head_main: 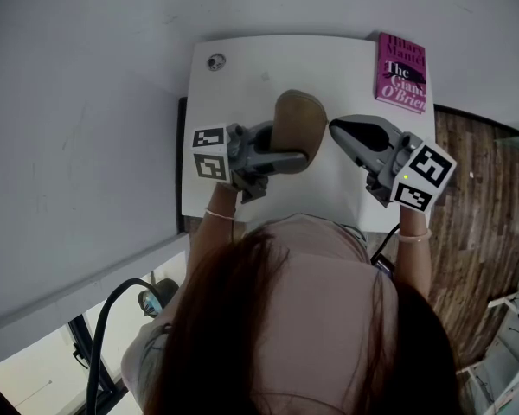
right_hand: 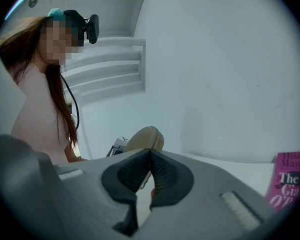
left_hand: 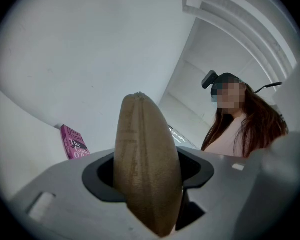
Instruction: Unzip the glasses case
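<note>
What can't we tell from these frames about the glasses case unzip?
- Zipper and pull: not made out on the glasses case. The left gripper view shows only tan fabric, and the head view is too small.
- Whether the right gripper pinches anything: jaws together, their pads cover the tips.
- Case's lower end: hidden by the left gripper in the head view.
- Book title: cut off by the right gripper view's edge.
</note>
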Demonstrator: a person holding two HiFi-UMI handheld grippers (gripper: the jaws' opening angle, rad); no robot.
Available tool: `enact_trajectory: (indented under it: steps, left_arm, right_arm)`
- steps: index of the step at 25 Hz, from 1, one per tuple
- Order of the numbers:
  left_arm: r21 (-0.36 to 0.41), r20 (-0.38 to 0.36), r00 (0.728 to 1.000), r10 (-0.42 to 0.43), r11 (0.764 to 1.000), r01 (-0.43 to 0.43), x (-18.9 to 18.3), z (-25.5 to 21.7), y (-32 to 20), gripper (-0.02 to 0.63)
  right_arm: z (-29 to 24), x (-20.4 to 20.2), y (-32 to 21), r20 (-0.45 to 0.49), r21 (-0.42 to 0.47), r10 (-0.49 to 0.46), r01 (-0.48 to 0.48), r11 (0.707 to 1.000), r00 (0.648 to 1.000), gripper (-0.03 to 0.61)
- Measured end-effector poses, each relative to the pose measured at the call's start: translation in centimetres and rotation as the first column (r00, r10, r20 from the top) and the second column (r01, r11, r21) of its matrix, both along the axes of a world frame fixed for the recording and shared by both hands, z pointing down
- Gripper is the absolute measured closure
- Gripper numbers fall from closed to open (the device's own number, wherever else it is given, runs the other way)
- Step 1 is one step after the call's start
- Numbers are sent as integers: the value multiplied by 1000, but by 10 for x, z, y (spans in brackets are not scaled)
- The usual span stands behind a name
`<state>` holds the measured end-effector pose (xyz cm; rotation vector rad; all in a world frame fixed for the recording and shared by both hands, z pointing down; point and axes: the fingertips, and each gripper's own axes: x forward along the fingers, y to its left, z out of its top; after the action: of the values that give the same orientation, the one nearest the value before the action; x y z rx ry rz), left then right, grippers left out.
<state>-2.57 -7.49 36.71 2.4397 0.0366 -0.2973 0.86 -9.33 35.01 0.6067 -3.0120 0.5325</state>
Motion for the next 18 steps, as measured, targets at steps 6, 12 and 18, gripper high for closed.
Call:
enact_trajectory:
  steps: [6,12,18]
  left_arm:
    - [-25,-28,999,-22,999,21,-2,1,-7,325]
    - [-39,-38,999,-30,999,28,-1,4,-9,325]
    - [-74,-86,995,-49,996,42,-2,3,-15,324]
  right_arm:
    - [5,-2,-2,-2,-10,2,-2,1000,1000,575]
    - [8,-1,-3,-2,-19,13,-13,1000,1000,574]
    - [12,-2,-2,4,-28,13,-13,1000,1000,575]
